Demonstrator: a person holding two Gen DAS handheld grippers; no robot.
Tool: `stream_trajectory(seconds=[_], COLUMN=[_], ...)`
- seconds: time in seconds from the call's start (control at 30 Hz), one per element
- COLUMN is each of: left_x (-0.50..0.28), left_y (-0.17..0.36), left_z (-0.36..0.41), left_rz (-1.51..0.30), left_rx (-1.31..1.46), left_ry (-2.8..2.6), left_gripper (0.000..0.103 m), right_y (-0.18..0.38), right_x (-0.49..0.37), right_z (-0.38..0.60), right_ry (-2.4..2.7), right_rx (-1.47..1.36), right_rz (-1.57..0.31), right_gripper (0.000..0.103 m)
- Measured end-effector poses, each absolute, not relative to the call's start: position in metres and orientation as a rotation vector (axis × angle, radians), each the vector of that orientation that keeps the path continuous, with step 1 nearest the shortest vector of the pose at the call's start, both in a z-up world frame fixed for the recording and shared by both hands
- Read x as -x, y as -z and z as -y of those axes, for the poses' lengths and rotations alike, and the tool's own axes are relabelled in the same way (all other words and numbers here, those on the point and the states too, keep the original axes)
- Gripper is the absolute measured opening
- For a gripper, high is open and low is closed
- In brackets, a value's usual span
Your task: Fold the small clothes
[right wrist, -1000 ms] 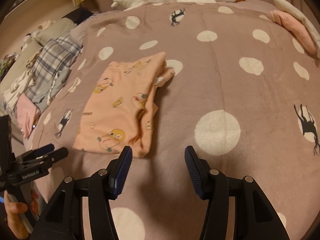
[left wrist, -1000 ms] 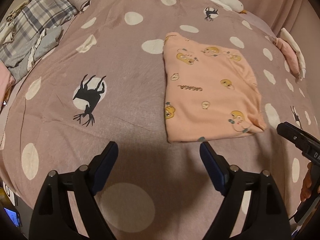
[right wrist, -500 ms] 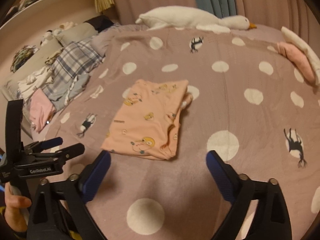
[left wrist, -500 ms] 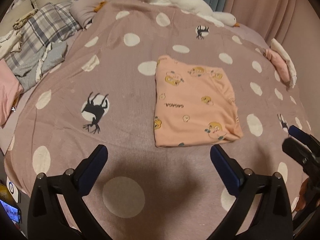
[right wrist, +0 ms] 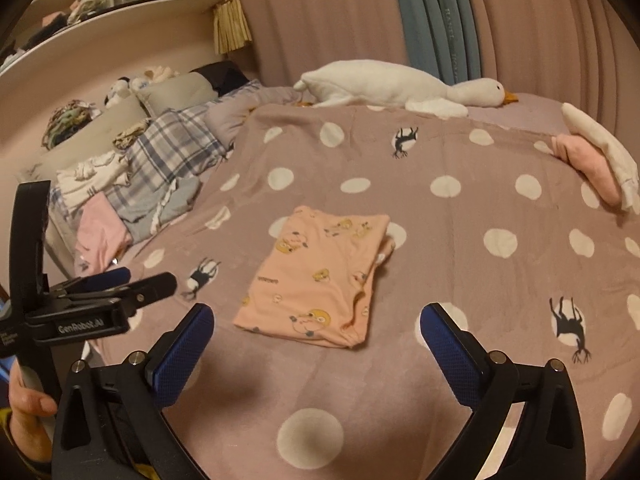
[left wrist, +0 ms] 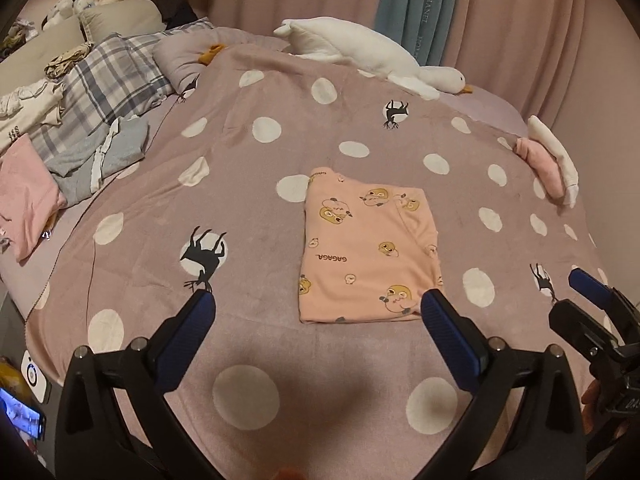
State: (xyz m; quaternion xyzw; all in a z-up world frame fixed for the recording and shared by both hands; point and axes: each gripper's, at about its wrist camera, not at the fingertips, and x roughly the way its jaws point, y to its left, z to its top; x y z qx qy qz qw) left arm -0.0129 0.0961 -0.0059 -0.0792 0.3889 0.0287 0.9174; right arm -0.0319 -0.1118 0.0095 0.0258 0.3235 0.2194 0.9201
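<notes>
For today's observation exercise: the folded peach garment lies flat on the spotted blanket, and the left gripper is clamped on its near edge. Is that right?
One detail is wrong. The left gripper is open and clear of the folded peach garment, as the left wrist view shows. The garment does lie flat on the spotted blanket.

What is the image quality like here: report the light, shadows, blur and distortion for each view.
Left wrist view: dim warm light, strong fisheye bend and dark corners; a soft shadow lies on the dotted blanket below the folded peach garment; print stays readable. Right wrist view: same dim light and curvature, bending the shelf; garment print softer; shadow near the left gripper.
</notes>
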Motion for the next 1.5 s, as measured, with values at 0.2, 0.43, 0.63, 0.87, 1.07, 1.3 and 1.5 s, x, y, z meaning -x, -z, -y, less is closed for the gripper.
stream_trajectory(seconds=[0.2,0.43,0.63,0.87,1.07,1.3,1.5], left_x=[0.014,0.010,0.009,0.007,0.007,0.007,0.006], left_y=[0.002,0.008,0.018,0.034,0.036,0.037,0.038], left_z=[-0.092,-0.092,-0.092,-0.091,-0.088,-0.085,-0.082], left_rz=[-0.815,-0.813,-0.833,-0.869,-0.876,-0.881,-0.887], left_rx=[0.131,0.091,0.086,0.078,0.059,0.060,0.059], left_ry=[-0.090,-0.109,-0.111,-0.125,-0.121,-0.101,-0.092], left_gripper=[0.103,0.103,0.103,0.103,0.103,0.103,0.103], right_y=[-0.019,-0.014,0.002,0.018,0.021,0.022,0.022], right_x=[0.037,0.031,0.025,0.027,0.024,0.024,0.024], right_z=[0.107,0.105,0.104,0.105,0.107,0.106,0.105], right_ry=[-0.463,-0.438,-0.391,-0.380,-0.375,-0.382,-0.383], right_rx=[-0.036,-0.036,-0.058,-0.048,-0.054,-0.038,-0.039], right_rz=[-0.639,-0.656,-0.711,-0.761,-0.771,-0.765,-0.766], right_gripper=[0.102,0.102,0.102,0.102,0.102,0.102,0.102])
